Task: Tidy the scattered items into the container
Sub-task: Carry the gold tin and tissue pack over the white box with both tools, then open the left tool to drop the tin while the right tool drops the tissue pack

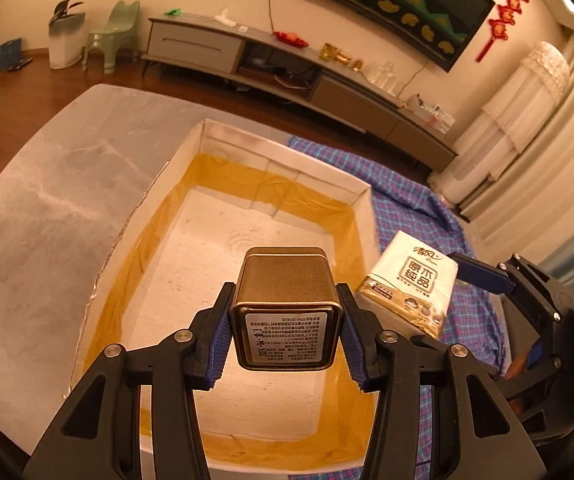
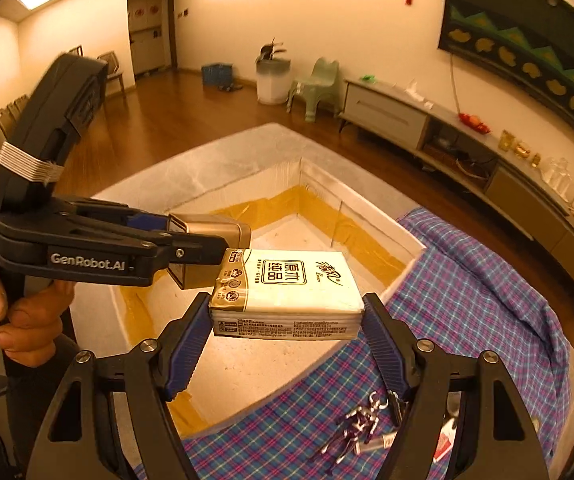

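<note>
Here, tin [image 1: 286,307] within left gripper [image 1: 286,334]

black gripper frames, blue ribbed fingers [image 1: 349,336], silver screws

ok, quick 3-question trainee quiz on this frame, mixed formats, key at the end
1. True or false: the left gripper holds the gold tin above the white box.
2. What does the right gripper hold? A) keychain figure B) tissue pack C) nothing
3. Fill in: the keychain figure lies on the plaid ____.

Key: 1 true; 2 B, the tissue pack; 3 cloth.
</note>
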